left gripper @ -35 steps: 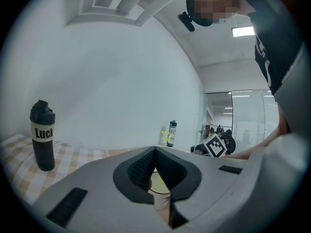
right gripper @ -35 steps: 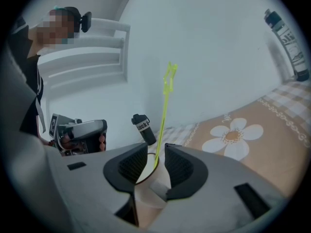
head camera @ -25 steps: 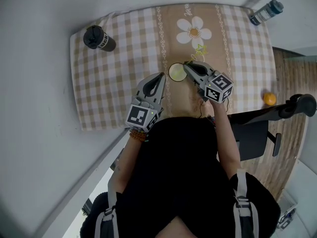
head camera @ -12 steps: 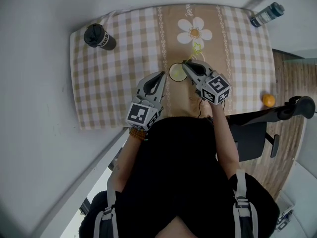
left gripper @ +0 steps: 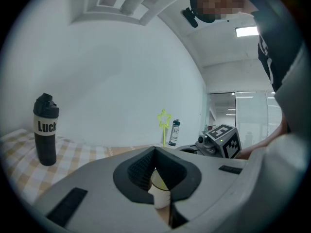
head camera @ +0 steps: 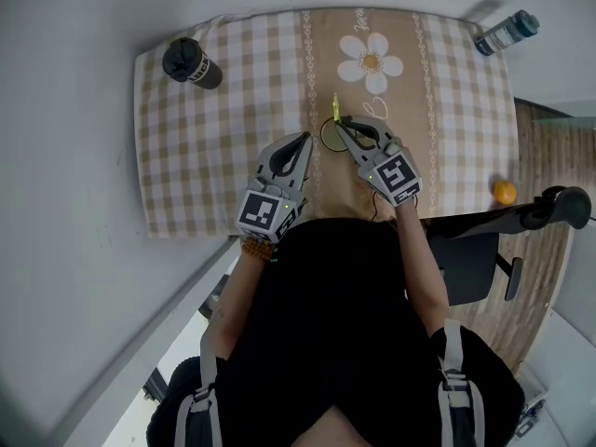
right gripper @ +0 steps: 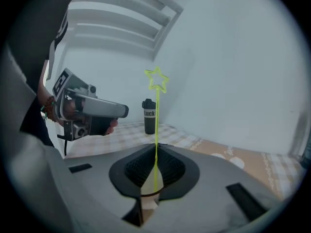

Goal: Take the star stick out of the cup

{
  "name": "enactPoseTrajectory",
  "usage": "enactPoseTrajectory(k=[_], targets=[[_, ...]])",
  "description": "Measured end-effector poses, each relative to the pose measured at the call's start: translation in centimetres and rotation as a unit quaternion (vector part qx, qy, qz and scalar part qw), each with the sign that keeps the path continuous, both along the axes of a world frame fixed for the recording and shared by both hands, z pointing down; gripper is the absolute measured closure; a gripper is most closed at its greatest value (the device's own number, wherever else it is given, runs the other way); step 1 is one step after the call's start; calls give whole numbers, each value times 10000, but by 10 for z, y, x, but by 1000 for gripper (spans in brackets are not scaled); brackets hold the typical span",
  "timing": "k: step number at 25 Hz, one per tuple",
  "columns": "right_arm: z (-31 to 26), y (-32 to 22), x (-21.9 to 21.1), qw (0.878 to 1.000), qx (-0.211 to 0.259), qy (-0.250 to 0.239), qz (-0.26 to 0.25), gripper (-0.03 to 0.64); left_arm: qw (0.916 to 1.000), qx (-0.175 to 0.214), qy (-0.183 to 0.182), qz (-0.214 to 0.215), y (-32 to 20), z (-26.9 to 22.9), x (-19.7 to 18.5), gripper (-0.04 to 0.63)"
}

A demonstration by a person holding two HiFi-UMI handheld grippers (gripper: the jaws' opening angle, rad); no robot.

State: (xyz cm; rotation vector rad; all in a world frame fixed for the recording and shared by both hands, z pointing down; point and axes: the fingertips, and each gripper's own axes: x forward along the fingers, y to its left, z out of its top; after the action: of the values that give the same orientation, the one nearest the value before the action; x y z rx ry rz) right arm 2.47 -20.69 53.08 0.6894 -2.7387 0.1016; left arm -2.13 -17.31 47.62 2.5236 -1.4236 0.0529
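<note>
A thin yellow star stick [head camera: 335, 105] stands upright over a small pale cup [head camera: 331, 136] on the checked tablecloth [head camera: 233, 128]. My right gripper [head camera: 343, 124] is shut on the stick; its jaws have just been closing with the stick between them. In the right gripper view the stick [right gripper: 156, 130] runs up between the pads, and its lower end reaches the cup [right gripper: 148, 195]. My left gripper [head camera: 304, 142] is shut and empty, just left of the cup and apart from it. The left gripper view shows the cup [left gripper: 159, 194] low between the jaws and the star [left gripper: 164, 119] beyond.
A black bottle [head camera: 191, 63] stands at the table's far left corner and a clear bottle [head camera: 506, 31] at the far right corner. An orange ball [head camera: 505, 192] lies on the wooden floor on the right, beside a black chair [head camera: 521, 214].
My right gripper has rolled and shifted left and slightly up. The star stick, which leaned toward the flower print, now stands upright over the cup. The left gripper has kept still.
</note>
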Motion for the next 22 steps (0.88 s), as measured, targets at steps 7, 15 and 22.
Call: enactPoseTrajectory(k=[7,15,22], targets=[[-12,2,5,9998,74,-184,25,601,10000,32,-12,18,4,-1,3,583],[-28,7,12,9987,34,-501,32,601,9999,119,-13,85,4,-6,8,583],[-49,18,25,9971,123,-739,138,601,9998,158,-33,147,10,-9,10,583]])
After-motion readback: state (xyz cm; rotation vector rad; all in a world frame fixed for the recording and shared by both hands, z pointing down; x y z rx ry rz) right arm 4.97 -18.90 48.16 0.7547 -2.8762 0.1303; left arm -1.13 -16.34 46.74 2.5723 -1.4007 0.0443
